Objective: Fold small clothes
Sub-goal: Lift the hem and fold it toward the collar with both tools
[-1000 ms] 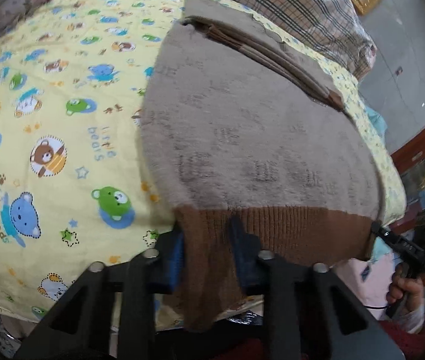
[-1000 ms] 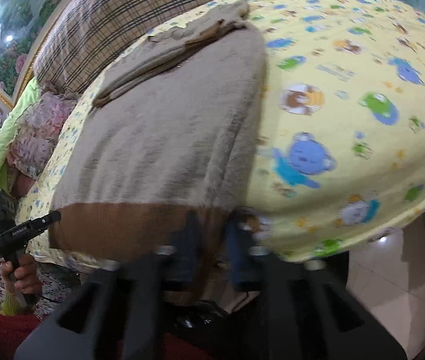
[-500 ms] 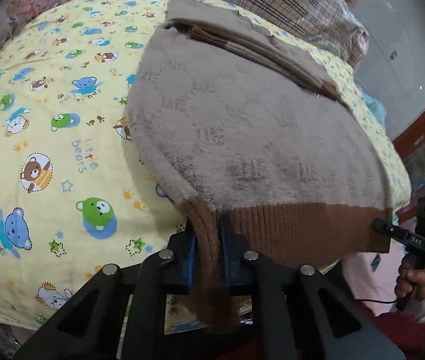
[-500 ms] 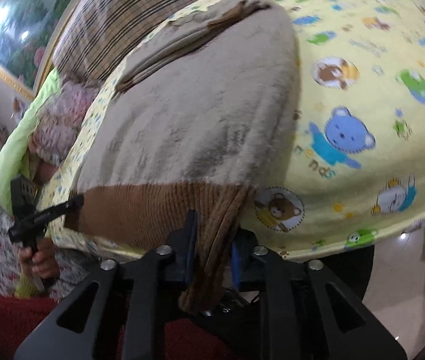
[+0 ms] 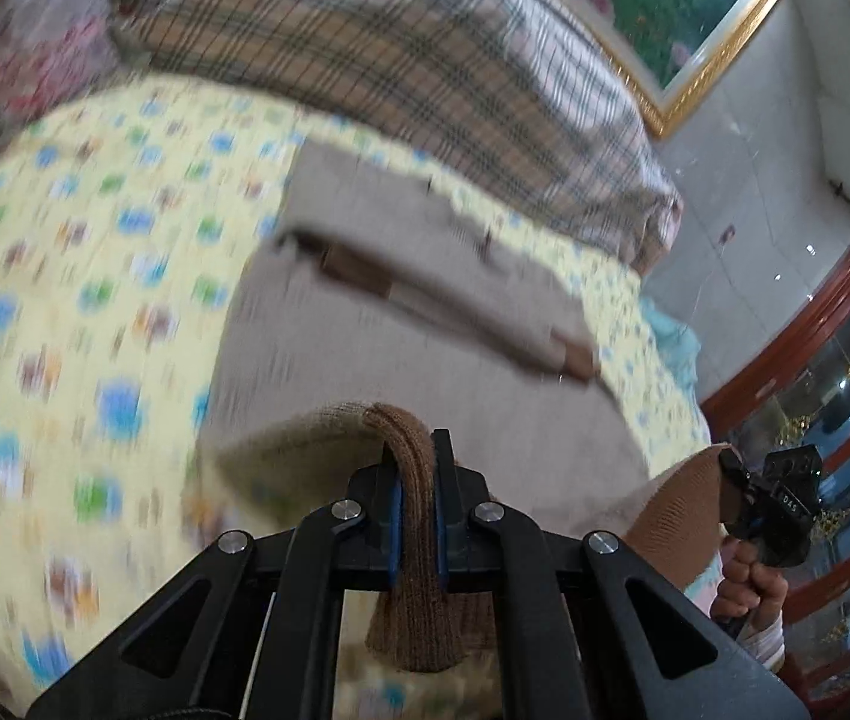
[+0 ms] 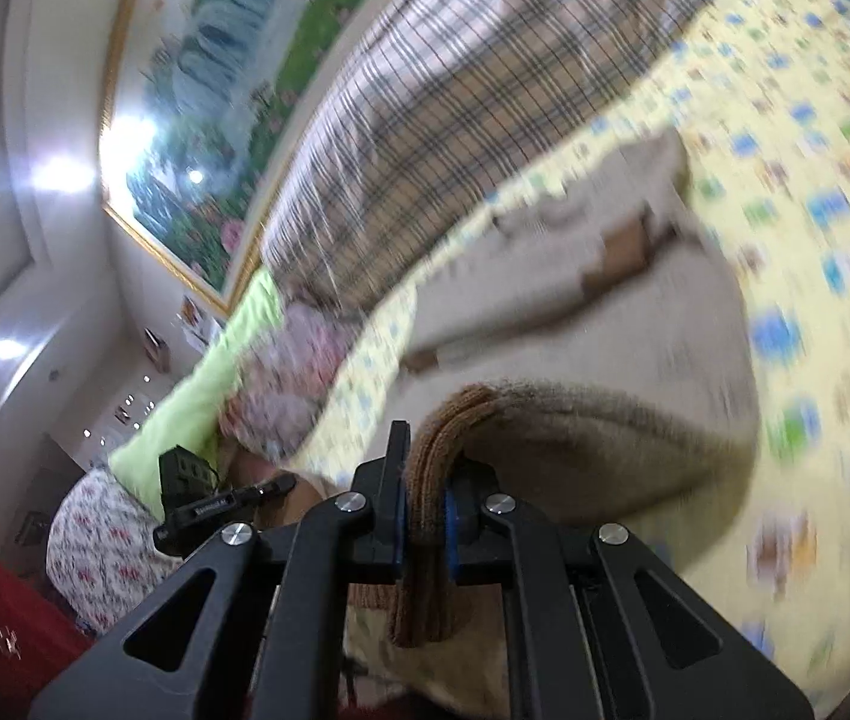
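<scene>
A beige knit sweater [image 5: 401,348] with a brown ribbed hem lies on the yellow bear-print blanket [image 5: 77,276]; its sleeves are folded across the far end. My left gripper [image 5: 416,468] is shut on the left corner of the brown hem [image 5: 416,540], lifted above the bed. My right gripper [image 6: 425,480] is shut on the right hem corner [image 6: 431,540], also lifted. The right gripper also shows in the left wrist view [image 5: 779,510], and the left gripper shows in the right wrist view [image 6: 215,498]. Both views are blurred by motion.
A plaid quilt [image 5: 425,60] lies bunched at the head of the bed. A framed landscape painting [image 5: 665,0] hangs on the wall. A green pillow [image 6: 197,378] and floral bedding [image 6: 101,540] lie at the left side. A wooden glass cabinet [image 5: 833,408] stands to the right.
Both grippers have closed on the hem corners and lifted them up and forward toward the sweater's far end. The hem now curls over the body.
</scene>
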Demonstrator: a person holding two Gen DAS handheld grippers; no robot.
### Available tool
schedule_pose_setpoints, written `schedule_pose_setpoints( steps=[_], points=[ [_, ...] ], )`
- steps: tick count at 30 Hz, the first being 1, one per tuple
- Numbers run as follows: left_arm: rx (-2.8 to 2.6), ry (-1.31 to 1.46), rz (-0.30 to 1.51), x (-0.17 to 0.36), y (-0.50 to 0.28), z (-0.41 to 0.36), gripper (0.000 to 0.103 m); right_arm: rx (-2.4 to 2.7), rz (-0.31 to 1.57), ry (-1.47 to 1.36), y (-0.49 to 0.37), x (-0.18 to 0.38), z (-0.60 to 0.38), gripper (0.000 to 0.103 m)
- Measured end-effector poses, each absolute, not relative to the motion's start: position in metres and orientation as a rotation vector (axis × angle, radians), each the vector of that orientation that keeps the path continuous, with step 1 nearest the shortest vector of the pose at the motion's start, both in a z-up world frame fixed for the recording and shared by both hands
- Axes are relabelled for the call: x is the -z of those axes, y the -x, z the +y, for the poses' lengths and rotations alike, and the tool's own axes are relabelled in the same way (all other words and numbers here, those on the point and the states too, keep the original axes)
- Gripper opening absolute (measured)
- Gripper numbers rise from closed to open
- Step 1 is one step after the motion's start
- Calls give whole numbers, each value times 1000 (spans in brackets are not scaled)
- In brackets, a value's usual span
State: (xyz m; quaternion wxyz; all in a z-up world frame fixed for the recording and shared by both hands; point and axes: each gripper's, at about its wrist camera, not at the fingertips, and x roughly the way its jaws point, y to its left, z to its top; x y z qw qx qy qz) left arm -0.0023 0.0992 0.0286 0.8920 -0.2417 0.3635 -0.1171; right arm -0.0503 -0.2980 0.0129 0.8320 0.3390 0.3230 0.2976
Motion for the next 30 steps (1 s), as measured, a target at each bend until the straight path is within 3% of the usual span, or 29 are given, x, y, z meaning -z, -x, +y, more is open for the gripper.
schedule_pose_setpoints(
  steps=[9, 18, 30],
  points=[
    [185, 467, 653, -57, -117, 105, 5, -564, 575, -743, -61, -31, -314, 10],
    [98, 452, 685, -43, -235, 113, 5, -462, 595, -720, -163, -19, -318, 10],
    [-7, 438, 830, 32, -339, 126, 7, -237, 750, -722, -254, 62, -331, 10]
  ],
)
